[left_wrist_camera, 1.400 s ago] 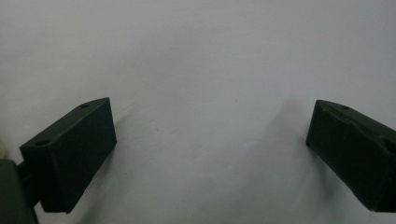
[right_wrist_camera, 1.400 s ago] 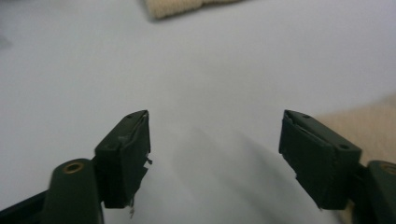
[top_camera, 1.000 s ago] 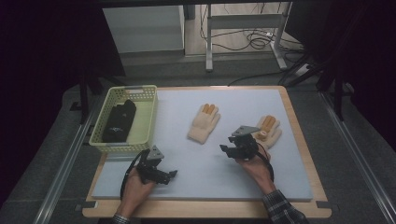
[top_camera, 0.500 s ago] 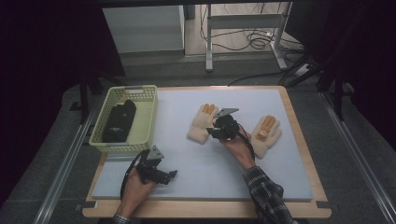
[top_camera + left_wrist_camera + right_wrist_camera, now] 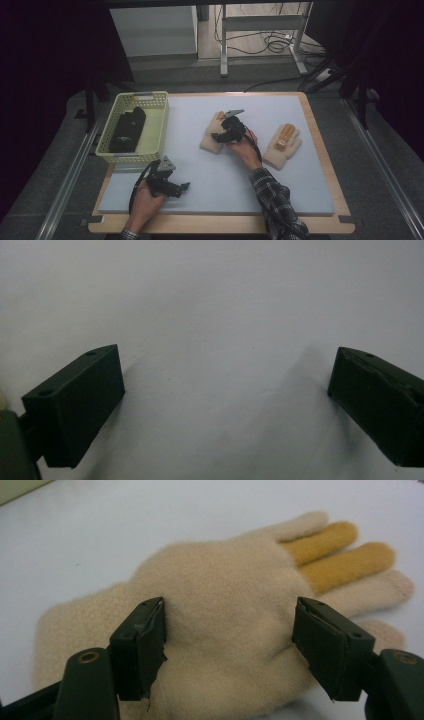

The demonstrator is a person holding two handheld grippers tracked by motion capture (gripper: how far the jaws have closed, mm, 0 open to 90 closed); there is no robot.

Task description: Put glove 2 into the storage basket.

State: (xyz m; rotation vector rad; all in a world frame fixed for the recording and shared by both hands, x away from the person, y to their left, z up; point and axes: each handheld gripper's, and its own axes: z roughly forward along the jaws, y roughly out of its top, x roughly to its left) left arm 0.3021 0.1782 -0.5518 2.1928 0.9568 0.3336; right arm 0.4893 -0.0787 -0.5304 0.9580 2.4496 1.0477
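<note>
i am resting my left gripper (image 5: 184,187) at the near edge of the white mat (image 5: 200,195), its jaws spread wide over bare mat and gripping nothing. farther out, i am holding my right gripper (image 5: 216,136) over the middle of the mat, right above the cream glove (image 5: 215,630) with two orange fingers. its jaws have just been opening and are standing apart on either side of the palm, not clenched on it. a second glove (image 5: 283,145) is lying near it to the right. the yellow basket (image 5: 156,131) is sitting at the far left with dark things (image 5: 128,129) inside.
</note>
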